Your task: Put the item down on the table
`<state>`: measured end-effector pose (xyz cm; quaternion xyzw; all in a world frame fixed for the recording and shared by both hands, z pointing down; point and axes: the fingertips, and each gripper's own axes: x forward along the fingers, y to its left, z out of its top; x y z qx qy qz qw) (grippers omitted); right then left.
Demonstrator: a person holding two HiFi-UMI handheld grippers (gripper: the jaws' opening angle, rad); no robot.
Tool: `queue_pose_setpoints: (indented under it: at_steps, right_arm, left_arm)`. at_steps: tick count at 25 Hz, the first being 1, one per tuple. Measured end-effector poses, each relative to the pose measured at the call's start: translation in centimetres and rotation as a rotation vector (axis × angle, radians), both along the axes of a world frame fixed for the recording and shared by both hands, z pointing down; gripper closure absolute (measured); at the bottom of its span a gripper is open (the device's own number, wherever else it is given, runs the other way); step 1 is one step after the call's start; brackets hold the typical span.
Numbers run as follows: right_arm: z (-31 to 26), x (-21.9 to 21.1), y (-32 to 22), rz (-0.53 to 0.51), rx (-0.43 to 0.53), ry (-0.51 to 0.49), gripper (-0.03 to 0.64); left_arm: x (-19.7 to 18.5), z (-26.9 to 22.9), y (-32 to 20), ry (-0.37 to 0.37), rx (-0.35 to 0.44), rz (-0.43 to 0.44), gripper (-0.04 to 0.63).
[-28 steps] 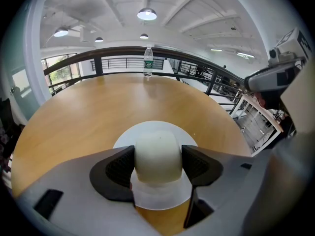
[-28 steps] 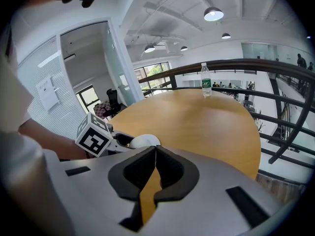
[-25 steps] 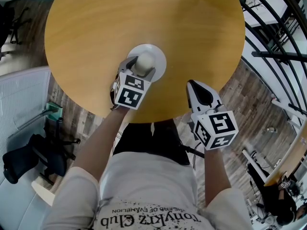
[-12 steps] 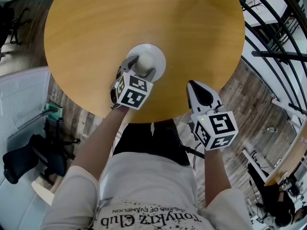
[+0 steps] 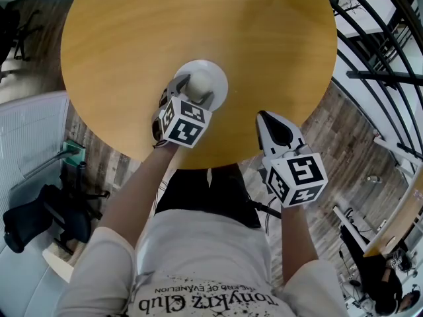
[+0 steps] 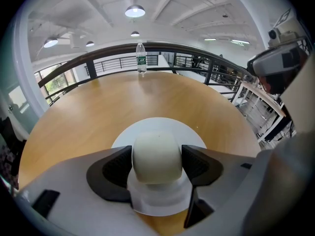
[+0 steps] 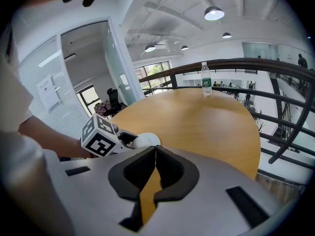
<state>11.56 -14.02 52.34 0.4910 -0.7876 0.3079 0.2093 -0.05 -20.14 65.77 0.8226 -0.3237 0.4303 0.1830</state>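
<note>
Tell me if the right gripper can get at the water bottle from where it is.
Probably not from there. The right gripper, jaws shut, hangs at the near edge of the table, and the water bottle stands at the far rim; bare tabletop between, nothing blocking.

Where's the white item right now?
In the head view the white item is left of centre, near the front edge of the round table. The left gripper grips its domed top.

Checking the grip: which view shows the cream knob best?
The left gripper view: the cream knob sits large between the pads of the left gripper, both touching it. The head view shows its top, partly behind that gripper. The right gripper view shows only a small pale bit.
</note>
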Motion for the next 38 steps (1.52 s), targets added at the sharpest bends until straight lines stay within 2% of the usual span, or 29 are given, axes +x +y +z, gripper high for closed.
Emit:
queue_pose_setpoints:
  at_steps: [12,17,21,24,28,33,38]
  right_arm:
    - [-0.3,-0.6,0.4,-0.017,0.009,-0.002,0.592]
    - [-0.6,-1.3,0.6,-0.043,0.019,0.005,0.592]
    - [-1.0,-2.2,0.6,-0.074,0.024,0.014,0.592]
    - [-2.5,-2.7,1.3,-0.092,0.043,0.015,0.592]
    - [-4.1,-3.1,2.0,-0.107,0.07,0.015,0.592]
    - [-5.5,-3.6,3.4,-0.117,0.078,0.013,0.592]
    - [-7.7,-5.2,4.7,-0.146,0.109,0.025,0.592]
  left_arm:
    - [-0.7,-1.5,0.4,0.04,-0.004,-0.033,0.275]
    - [-1.5,-3.2,1.2,0.088,-0.016,-0.073,0.276]
    - [-3.2,-5.6,1.9,0.113,0.007,-0.105,0.276]
    - [-4.3,-8.2,3.1,0.161,0.009,-0.135,0.279]
    - [-5.6,-11.2,4.4,0.2,0.046,-0.17,0.366]
    - [-7.1,-13.6,6.5,0.196,0.071,-0.176,0.497]
    - [-8.2,-17.1,9.5,0.233,0.093,-0.159,0.557]
